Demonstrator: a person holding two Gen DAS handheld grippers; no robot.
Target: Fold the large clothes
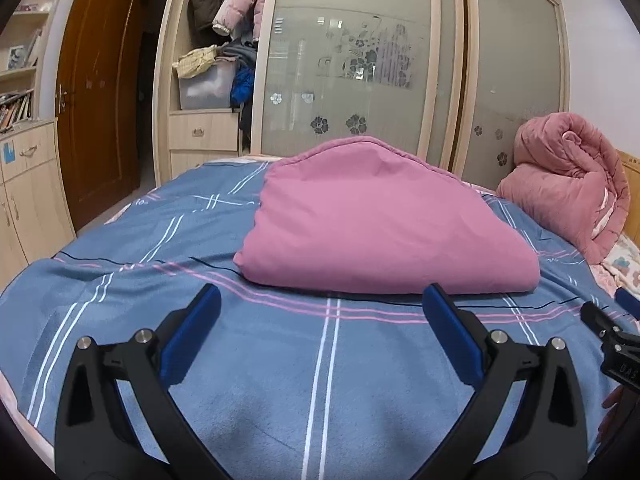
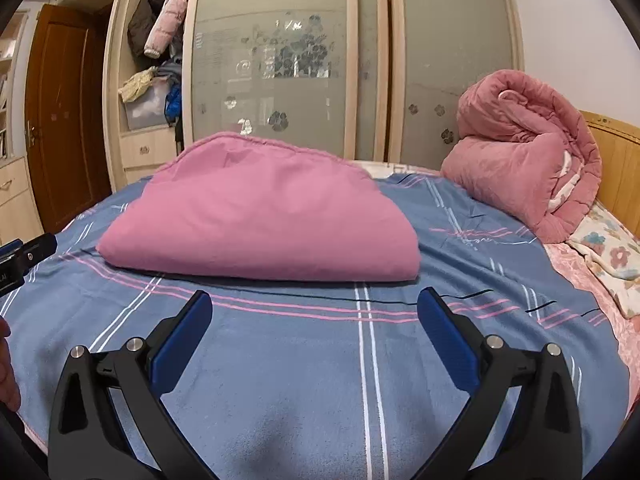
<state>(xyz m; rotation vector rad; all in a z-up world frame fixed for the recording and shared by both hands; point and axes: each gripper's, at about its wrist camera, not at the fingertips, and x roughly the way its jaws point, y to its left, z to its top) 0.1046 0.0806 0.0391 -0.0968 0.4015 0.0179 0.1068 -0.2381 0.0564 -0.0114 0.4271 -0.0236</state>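
A pink cloth (image 1: pixel 380 220) lies folded in a thick rectangle on the blue striped bed cover (image 1: pixel 280 360); it also shows in the right wrist view (image 2: pixel 264 216). My left gripper (image 1: pixel 322 300) is open and empty, hovering over the cover just in front of the fold's near edge. My right gripper (image 2: pixel 314 304) is open and empty too, in front of the fold's near right part. The right gripper shows at the right edge of the left wrist view (image 1: pixel 612 332); the left gripper shows at the left edge of the right wrist view (image 2: pixel 28 256).
A rolled pink quilt (image 2: pixel 528 152) sits at the head of the bed by the wooden headboard (image 2: pixel 620 160). A floral sheet (image 2: pixel 612 256) lies at the right. A wardrobe with sliding doors (image 1: pixel 348 60) and a brown door (image 1: pixel 96 88) stand behind the bed.
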